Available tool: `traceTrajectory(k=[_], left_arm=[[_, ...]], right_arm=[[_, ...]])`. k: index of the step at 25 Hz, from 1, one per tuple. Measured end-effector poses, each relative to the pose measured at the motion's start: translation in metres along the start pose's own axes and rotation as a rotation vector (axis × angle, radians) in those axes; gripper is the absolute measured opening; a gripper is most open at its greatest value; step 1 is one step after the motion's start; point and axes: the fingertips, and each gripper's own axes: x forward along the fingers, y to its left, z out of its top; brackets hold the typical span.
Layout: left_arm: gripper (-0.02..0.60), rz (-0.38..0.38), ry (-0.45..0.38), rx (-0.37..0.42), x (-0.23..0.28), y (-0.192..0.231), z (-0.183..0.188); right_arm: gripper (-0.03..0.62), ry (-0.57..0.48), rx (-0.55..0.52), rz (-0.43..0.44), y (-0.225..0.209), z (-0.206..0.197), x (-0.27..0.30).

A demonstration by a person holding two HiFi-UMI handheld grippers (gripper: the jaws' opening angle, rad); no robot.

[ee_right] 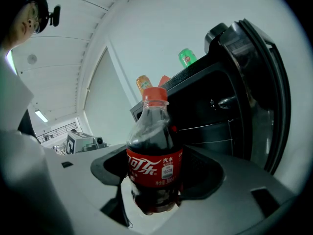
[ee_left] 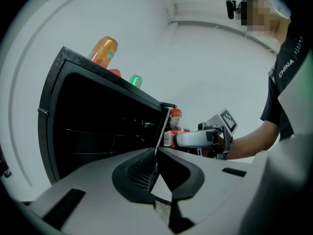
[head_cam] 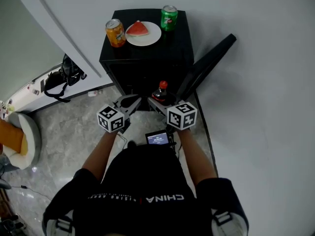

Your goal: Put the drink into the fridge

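Note:
A cola bottle (ee_right: 154, 146) with a red cap and red label stands upright between the jaws of my right gripper (ee_right: 154, 180), which is shut on its lower body. In the head view the bottle (head_cam: 161, 93) hangs just before the black mini fridge (head_cam: 147, 53), whose door (head_cam: 209, 60) stands swung open to the right. My left gripper (head_cam: 132, 102) sits close beside the right gripper (head_cam: 158, 101), in front of the dark fridge opening (ee_left: 107, 126). The left gripper (ee_left: 156, 154) has its tips together with nothing between them.
On the fridge top stand an orange can (head_cam: 115, 32), a plate with a watermelon slice (head_cam: 143, 32) and a green can (head_cam: 169, 17). A white wall runs along the right. A black bag (head_cam: 66, 77) and a round seat (head_cam: 24, 136) lie on the floor to the left.

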Motion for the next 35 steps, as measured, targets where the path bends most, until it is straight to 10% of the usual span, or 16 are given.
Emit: traceTrajectory(k=[35], left_arm=[[0.023, 0.115, 0.047, -0.101, 0.026, 0.066, -0.047]], right_arm=[[0.301, 0.137, -0.096, -0.026, -0.067, -0.036, 0.084]])
